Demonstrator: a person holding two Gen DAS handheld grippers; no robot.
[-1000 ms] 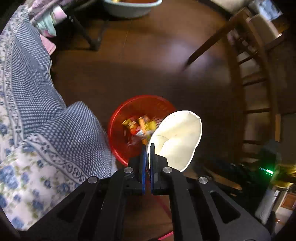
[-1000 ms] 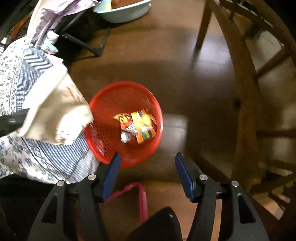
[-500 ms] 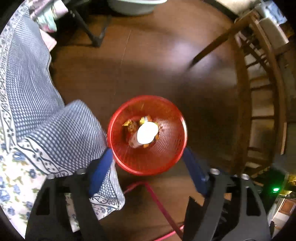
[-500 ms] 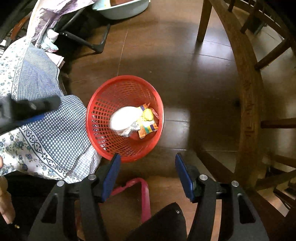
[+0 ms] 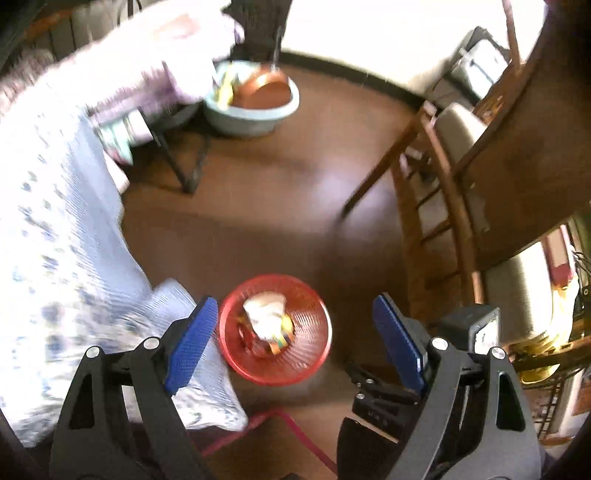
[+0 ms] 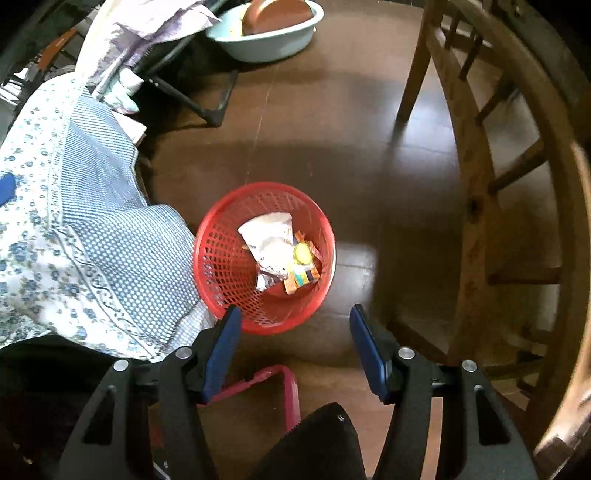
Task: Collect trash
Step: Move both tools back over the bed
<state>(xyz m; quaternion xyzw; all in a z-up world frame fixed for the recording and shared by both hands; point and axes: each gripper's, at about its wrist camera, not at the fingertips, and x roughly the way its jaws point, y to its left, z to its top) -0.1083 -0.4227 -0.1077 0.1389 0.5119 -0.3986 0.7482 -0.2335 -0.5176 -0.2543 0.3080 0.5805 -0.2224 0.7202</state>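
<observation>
On the dark wooden floor below me sits the red mesh basket [image 6: 264,258], with the white paper cup [image 6: 271,240] lying on its side inside it, on top of colourful snack wrappers [image 6: 301,275]. My left tongs [image 5: 293,343] have just been opening and now gape wide, with nothing between the 2 blue pads [image 5: 192,345]; the basket shows through the gap well below them. My right tongs [image 6: 295,347] stand about half spread, also holding nothing, their tips framing the basket's near rim from above.

The right view is sharp and shows the mesh of the basket and the cup's open mouth turned toward the upper left. The left view is blurred, so there the cup is only a pale patch among the wrappers. That left view takes in more of the room: a bright wall, a cushioned wooden chair [image 5: 443,147] and the underside of a round wooden table [image 5: 524,177].

A blue-and-white floral cloth [image 6: 85,236] hangs beside the basket on its left and touches or overlaps its rim; I cannot tell which. A pale green basin [image 6: 273,37] holding a brown bowl [image 6: 275,14] stands farther off, near a black folding stand [image 6: 192,98]. A pink cord [image 6: 280,384] runs across the floor just under my right tongs.
</observation>
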